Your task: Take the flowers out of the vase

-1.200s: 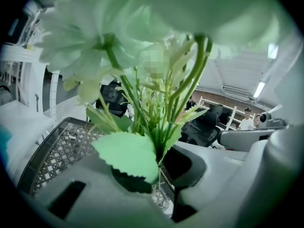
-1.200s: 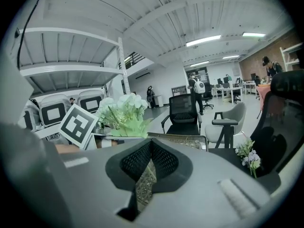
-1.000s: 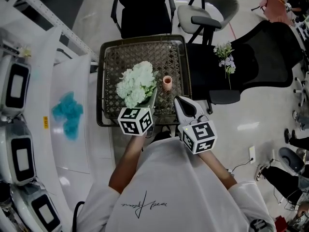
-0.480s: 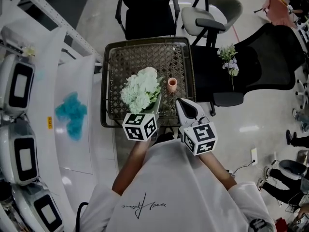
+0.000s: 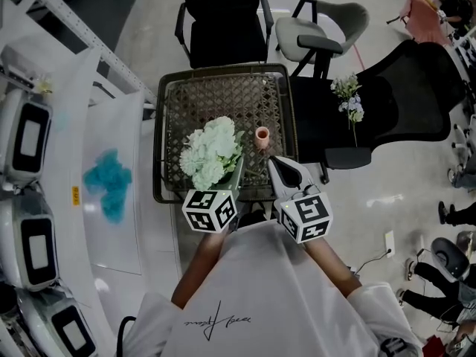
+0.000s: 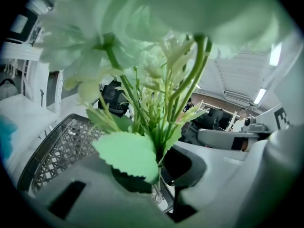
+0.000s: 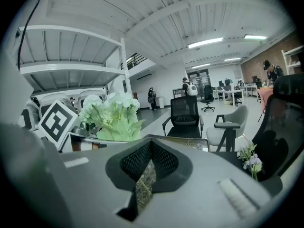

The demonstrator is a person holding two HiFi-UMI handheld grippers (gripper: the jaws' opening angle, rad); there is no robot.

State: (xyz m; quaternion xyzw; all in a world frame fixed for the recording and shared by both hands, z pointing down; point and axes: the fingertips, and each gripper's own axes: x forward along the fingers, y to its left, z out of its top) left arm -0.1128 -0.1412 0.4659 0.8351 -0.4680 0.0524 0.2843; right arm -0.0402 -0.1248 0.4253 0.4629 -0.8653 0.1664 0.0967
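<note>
The left gripper sits just below the centre of the head view, its marker cube turned towards the person. In the left gripper view its jaws are clamped on the green stems of a bunch of pale white-green artificial flowers. A broad toothed leaf hangs over the near jaw, and the blooms fill the top of that frame as a blur.

From above, the flower heads stand over the left half of a dark-framed wicker-top table, which takes up the middle of the frame. The small pink vase stands upright on the wicker just right of the blooms, apart from them. The stems run down to the gripper and not to the vase.

The right gripper is right of centre, beside the left one, its tips at the table's near edge just below the vase. In its own view the jaws are drawn together on nothing, with only a thin slit between the black mesh pads showing a strip of wicker. That view also catches the held bunch at the left.

On a black office chair at the right lies a second small sprig of white and lilac flowers. Another black chair and a grey chair stand along the top of the frame. A blue tuft rests on the white bench at the left.
</note>
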